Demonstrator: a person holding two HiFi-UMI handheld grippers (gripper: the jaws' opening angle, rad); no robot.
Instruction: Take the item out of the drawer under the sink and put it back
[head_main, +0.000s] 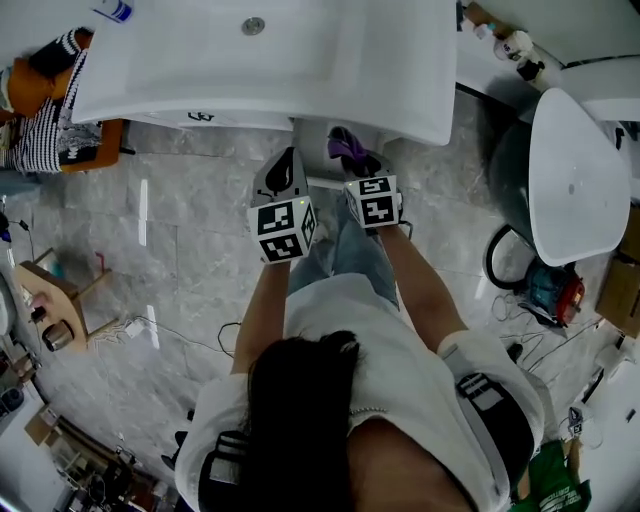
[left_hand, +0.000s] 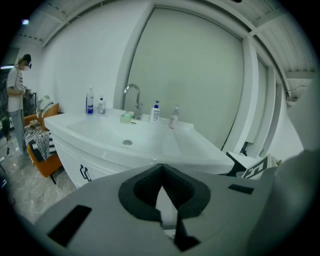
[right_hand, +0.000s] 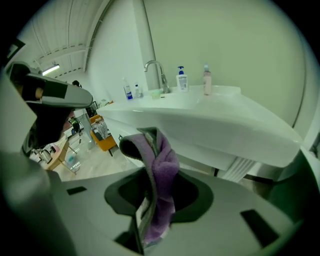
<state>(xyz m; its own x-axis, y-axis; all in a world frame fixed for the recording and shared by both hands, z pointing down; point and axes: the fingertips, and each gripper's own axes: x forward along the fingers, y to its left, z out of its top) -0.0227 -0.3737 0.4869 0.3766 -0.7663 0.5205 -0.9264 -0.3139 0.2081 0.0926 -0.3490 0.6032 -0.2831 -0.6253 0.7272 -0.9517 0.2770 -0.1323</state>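
Note:
A purple fleecy cloth (right_hand: 162, 170) with a grey edge hangs folded between the jaws of my right gripper (right_hand: 152, 150), which is shut on it. In the head view the cloth (head_main: 347, 150) and the right gripper (head_main: 352, 162) sit just under the front edge of the white sink (head_main: 300, 60). My left gripper (head_main: 287, 160) is beside it on the left, about level with it. Its fingertips meet and nothing is between them (left_hand: 161, 167). The white cabinet front (left_hand: 75, 160) under the basin carries a black handle (left_hand: 85, 172). I cannot tell whether a drawer stands open.
A white toilet (head_main: 570, 180) stands to the right, with cables (head_main: 505, 265) on the marble floor beside it. An orange chair with striped cloth (head_main: 55, 125) is at the left, and a wooden stool (head_main: 55, 295) nearer. Bottles (right_hand: 181, 79) and a faucet (right_hand: 156, 70) line the sink's back. A person (left_hand: 17, 100) stands far left.

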